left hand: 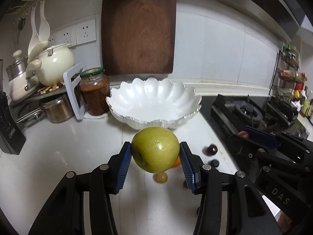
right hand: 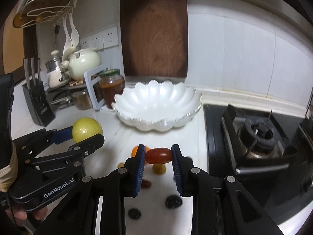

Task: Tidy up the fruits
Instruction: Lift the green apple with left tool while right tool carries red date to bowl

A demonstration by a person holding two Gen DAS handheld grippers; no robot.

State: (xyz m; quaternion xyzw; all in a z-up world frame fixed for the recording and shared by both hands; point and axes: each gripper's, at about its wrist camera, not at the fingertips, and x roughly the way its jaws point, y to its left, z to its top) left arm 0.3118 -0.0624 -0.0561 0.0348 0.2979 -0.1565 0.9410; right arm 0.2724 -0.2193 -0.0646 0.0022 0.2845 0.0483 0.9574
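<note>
Fruits mid-transfer: left gripper [left hand: 155,152] clamps green apple [left hand: 155,149] at frame centre; right gripper [right hand: 158,155] pinches red oblong fruit [right hand: 158,155]. White scalloped bowl [left hand: 137,115] above centre holds nothing visible. Small fruits [right hand: 173,201] remain on counter [left hand: 68,146] below. Progress: early.

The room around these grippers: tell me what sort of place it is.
Most likely a home kitchen. A gas stove burner sits in the counter beside a white countertop, a wooden cutting board leans against the tiled wall, and a knife block stands near stacked pots.
</note>
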